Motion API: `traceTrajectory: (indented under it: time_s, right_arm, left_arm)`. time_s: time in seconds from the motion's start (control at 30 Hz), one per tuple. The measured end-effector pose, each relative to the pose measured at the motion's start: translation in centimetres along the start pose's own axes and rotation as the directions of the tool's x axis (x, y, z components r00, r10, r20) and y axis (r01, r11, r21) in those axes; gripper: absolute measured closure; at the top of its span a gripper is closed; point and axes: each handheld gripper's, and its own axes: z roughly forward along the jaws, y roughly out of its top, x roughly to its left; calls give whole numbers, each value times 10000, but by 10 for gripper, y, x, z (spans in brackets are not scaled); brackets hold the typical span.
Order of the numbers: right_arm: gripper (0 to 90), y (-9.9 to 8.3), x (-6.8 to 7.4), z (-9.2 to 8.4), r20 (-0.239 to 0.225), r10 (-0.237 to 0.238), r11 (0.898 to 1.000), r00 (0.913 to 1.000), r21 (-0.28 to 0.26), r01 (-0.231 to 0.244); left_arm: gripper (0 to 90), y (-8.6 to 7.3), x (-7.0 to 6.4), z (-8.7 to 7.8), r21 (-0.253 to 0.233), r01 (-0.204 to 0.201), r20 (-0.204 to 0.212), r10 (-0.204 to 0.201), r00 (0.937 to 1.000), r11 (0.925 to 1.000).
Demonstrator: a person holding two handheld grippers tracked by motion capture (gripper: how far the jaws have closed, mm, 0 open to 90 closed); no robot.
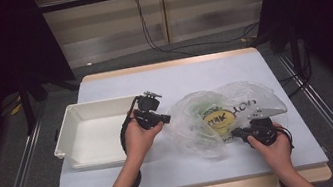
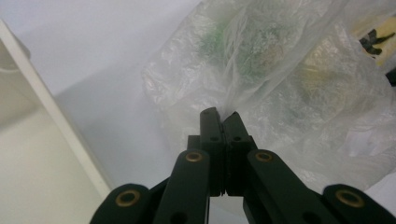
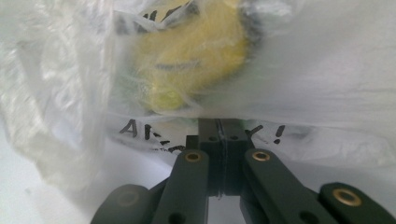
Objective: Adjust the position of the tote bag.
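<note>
White and smooth, the table top (image 1: 171,75) lies under a dim room with dark curtains at both sides. Closed tight, the left gripper (image 2: 220,115) pinches a fold of the thin, crinkled, see-through plastic bag (image 2: 261,70), whose film rises in a pleat from the black tips. Closed likewise, the right gripper (image 3: 217,122) clamps the bag's edge near black printed letters; above it a round yellow shape (image 3: 187,51) shows blurred through the film. In the high view the bag (image 1: 194,119) lies rumpled at the table's middle, between the left gripper (image 1: 166,119) and the right gripper (image 1: 236,134), with the yellow round thing (image 1: 220,118) inside. Just left stands a shallow, rectangular white tray (image 1: 67,132) of hard plastic. Both forearms come in from below, the left hand (image 1: 138,138) gripping its tool level and pointing right, the right hand (image 1: 275,149) pointing its tool left.
</note>
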Motion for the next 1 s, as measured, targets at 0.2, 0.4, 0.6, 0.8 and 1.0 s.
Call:
traceTrajectory:
  time_s: [0.2, 0.4, 0.6, 0.8, 1.0]
  right_arm:
    - [900, -3, 5, -3, -175, -30, 10000, 9998, 94, 32]
    - [872, -7, 10, -5, -170, -146, 9998, 9997, 92, 147]
    - [782, -1, 13, -13, -201, -357, 9992, 9992, 177, 361]
    - [740, 1, 19, -18, -365, -563, 9984, 9977, 84, 566]
    - [782, 8, 25, -28, -559, -724, 9970, 9958, -299, 708]
  left_arm:
    - [895, 7, 3, 3, -65, 212, -17, -212, 9998, 9998]
    - [896, 12, 7, 6, 18, 302, -14, -302, 9995, 9995]
    - [895, 10, 6, 4, -82, 430, 107, -429, 9990, 9990]
    - [895, 9, 5, 1, 20, 189, 186, -189, 9996, 9998]
    - [895, 7, 5, 0, 20, 155, 196, -155, 9997, 9999]
